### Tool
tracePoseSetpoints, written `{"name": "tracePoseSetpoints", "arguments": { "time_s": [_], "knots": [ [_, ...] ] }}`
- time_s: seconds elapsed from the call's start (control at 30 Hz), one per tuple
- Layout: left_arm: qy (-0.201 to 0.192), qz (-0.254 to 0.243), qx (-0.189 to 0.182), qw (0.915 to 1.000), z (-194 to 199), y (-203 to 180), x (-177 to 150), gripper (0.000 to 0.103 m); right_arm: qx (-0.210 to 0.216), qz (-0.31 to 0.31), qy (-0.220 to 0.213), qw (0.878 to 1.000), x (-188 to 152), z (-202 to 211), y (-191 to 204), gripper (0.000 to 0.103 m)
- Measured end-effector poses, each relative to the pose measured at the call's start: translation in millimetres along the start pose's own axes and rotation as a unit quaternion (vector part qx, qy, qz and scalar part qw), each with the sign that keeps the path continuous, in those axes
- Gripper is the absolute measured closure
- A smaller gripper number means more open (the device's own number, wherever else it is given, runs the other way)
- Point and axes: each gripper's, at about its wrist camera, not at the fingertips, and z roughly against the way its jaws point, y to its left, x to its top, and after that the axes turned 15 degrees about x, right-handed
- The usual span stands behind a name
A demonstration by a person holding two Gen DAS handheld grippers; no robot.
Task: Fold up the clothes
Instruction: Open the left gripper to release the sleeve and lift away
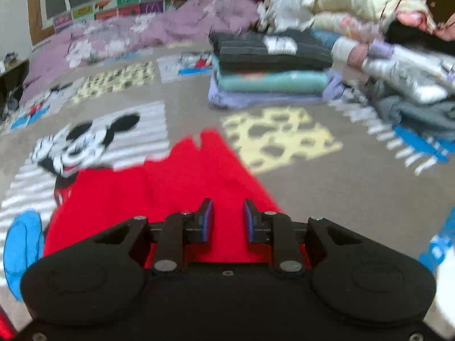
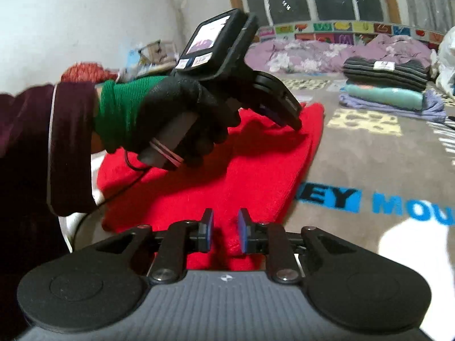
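A red garment [image 1: 170, 187] lies flat on the grey cartoon-print blanket [image 1: 341, 187]. My left gripper [image 1: 227, 218] hovers open over its near part, with only red cloth showing below the gap. In the right wrist view the red garment [image 2: 227, 170] spreads from left to centre. A gloved hand [image 2: 182, 113] holds the left gripper [image 2: 294, 120] tilted down, its tips on or just above the cloth's far edge. My right gripper [image 2: 226, 233] stands open above the garment's near edge, nothing between its fingers.
A stack of folded clothes [image 1: 270, 65] stands further back on the blanket, also in the right wrist view [image 2: 384, 85]. Unfolded clothes [image 1: 398, 56] are heaped at the right. A purple quilt [image 1: 142, 34] lies along the back by the window. A dark-sleeved arm [image 2: 42, 147] fills the left.
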Motion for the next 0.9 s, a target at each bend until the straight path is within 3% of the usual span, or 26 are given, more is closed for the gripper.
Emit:
{"name": "tracePoseSetpoints", "arguments": {
  "time_s": [0.13,0.2,0.43,0.6,0.73,0.9],
  "knots": [
    [0.005,-0.034,-0.004,0.9994,-12,-14,5,0.081,-0.008,-0.002,-0.027,1.0,0,3,-2,0.082],
    [0.03,-0.067,-0.001,0.9973,-29,-21,-1,0.081,0.001,-0.037,-0.005,0.999,-3,-7,-14,0.081],
    [0.028,-0.029,-0.003,0.9992,-21,-11,3,0.081,0.015,-0.056,-0.01,0.998,-5,-5,-18,0.081],
    [0.029,0.082,-0.011,0.9962,-13,29,12,0.079,0.019,-0.059,-0.015,0.998,-7,-1,-16,0.08],
    [0.04,0.126,0.008,0.9912,-19,44,26,0.075,0.022,-0.055,-0.017,0.998,-5,-1,-15,0.075],
    [0.054,0.2,0.021,0.978,-13,71,18,0.075,0.011,-0.046,-0.05,0.998,-1,8,-16,0.075]
  ]
}}
